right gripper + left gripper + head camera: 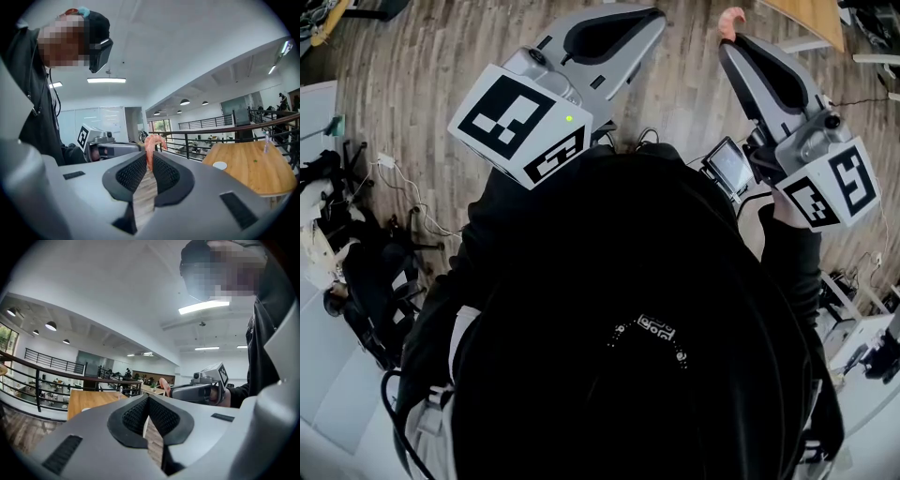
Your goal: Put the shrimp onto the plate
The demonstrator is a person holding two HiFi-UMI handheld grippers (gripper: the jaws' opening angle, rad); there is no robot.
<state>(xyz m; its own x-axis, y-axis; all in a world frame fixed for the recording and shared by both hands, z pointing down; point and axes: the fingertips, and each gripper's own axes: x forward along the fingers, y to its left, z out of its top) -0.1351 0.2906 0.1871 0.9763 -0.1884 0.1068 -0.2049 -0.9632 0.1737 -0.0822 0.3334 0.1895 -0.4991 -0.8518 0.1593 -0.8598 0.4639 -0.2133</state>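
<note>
Pink-orange shrimp; right gripper grey with black ribbed pads; tan wooden table; grey-brown planked floor.

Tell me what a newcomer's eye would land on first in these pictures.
The pink shrimp stands out first, pinched between the jaws of the right hand-held gripper and curling out past their tips. Next comes the left hand-held gripper, jaws together and empty, held up beside the right one. A wooden table lies at the right of the right gripper view.

Pink curled shrimp; upright; clamped between right gripper jaws
</note>
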